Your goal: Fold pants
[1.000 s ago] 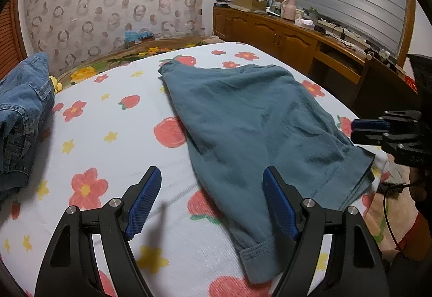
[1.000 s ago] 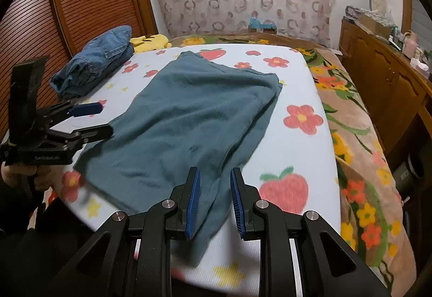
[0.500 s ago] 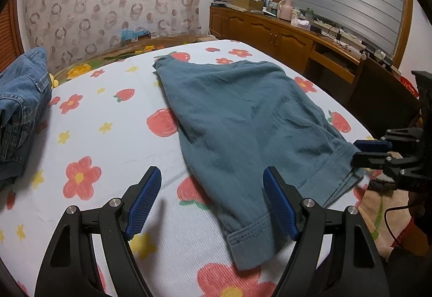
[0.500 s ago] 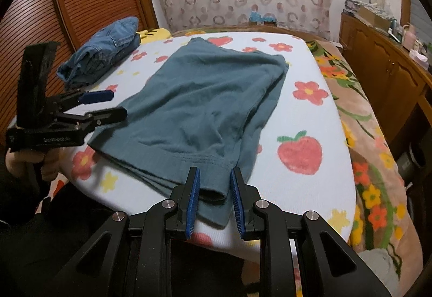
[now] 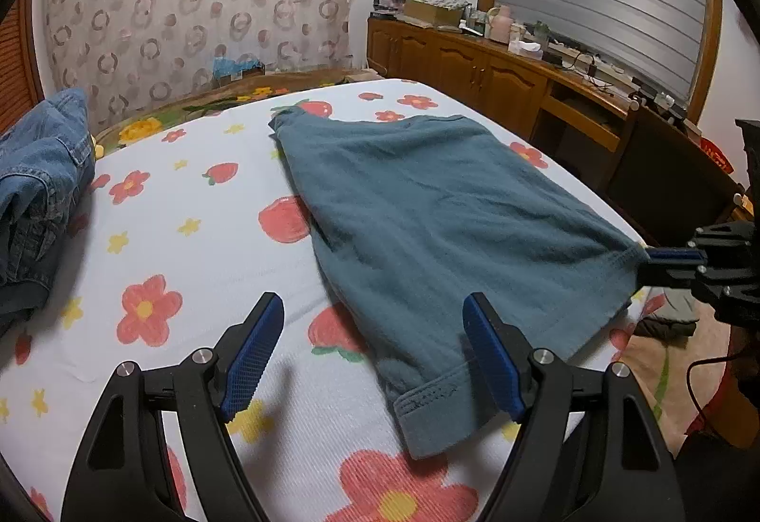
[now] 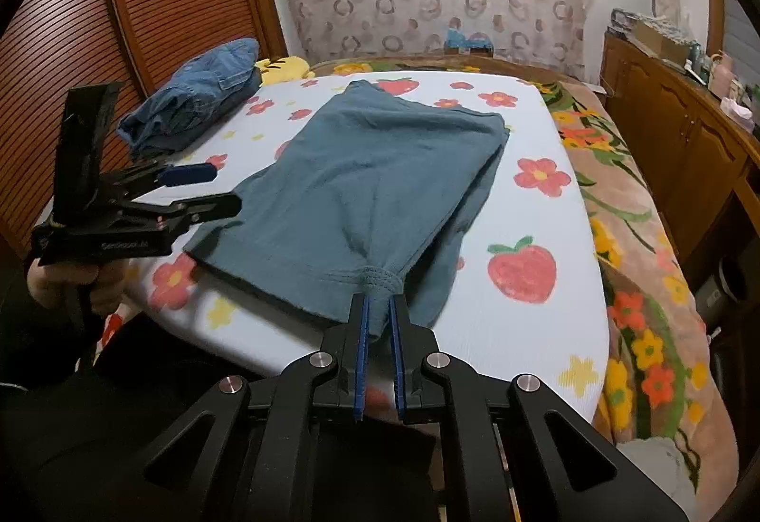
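A pair of teal pants [image 6: 380, 180], short in the leg, lies flat on a bed [image 6: 536, 332] covered by a white sheet printed with flowers and strawberries. In the right wrist view the garment's long axis runs from the hem at 6 o'clock up to the far end at 12 o'clock, leaning slightly toward 1 o'clock; it looks already doubled leg over leg.

The right gripper [image 6: 377, 313] is closing its blue fingers [image 6: 362, 332] on the bunched hem corner, and cloth sits between them. The left gripper [image 5: 373, 351] hovers with fingers [image 5: 251, 355] spread wide, the other hem corner lying just under its right finger, not pinched.

The step in hand appears to be taking hold of the hem end. Next, the left gripper likely must pinch its corner, so both can lift the hem and carry it toward 12 o'clock over the far end.

A heap of blue denim [image 6: 190, 109] rests at 10 o'clock on the bed, well apart. A wooden cabinet [image 5: 498, 71] stands at 2 o'clock in the left wrist view.
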A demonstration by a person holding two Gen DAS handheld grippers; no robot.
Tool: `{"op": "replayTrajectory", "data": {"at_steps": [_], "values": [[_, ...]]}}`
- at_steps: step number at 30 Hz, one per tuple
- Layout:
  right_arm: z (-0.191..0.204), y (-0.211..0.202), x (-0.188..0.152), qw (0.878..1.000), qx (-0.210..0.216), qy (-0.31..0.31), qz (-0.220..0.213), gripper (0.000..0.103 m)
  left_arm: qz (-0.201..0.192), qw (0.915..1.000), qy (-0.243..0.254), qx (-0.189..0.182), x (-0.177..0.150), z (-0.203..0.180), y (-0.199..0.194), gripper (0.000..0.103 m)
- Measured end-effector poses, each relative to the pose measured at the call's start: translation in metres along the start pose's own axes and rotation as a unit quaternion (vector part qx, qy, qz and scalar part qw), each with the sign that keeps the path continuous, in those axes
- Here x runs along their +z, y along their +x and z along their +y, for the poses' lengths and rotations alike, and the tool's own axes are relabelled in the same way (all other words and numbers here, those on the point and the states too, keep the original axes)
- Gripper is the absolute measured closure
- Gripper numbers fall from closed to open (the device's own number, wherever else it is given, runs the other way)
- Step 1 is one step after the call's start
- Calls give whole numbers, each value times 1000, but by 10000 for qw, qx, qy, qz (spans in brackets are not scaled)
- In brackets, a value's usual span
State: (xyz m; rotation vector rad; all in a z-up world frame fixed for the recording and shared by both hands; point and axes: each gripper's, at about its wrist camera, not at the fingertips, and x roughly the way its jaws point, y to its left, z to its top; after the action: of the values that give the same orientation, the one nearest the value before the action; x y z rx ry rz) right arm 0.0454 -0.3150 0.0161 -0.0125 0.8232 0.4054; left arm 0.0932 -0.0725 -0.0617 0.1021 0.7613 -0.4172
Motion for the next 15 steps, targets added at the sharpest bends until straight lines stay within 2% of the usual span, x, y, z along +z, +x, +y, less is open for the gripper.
{"op": "replayTrajectory", "data": {"at_steps": [7, 11, 15], "values": [[1, 4, -9, 9997, -57, 84, 202, 94, 67, 10000, 48, 8, -2, -1, 1, 25], [-2, 1, -5, 9997, -140, 176, 95, 88, 135, 9999, 53, 30, -7, 0, 2, 24], [-2, -4, 0, 9997, -98, 171, -115, 85, 167, 9998, 18, 75, -13, 2, 0, 25]]}}
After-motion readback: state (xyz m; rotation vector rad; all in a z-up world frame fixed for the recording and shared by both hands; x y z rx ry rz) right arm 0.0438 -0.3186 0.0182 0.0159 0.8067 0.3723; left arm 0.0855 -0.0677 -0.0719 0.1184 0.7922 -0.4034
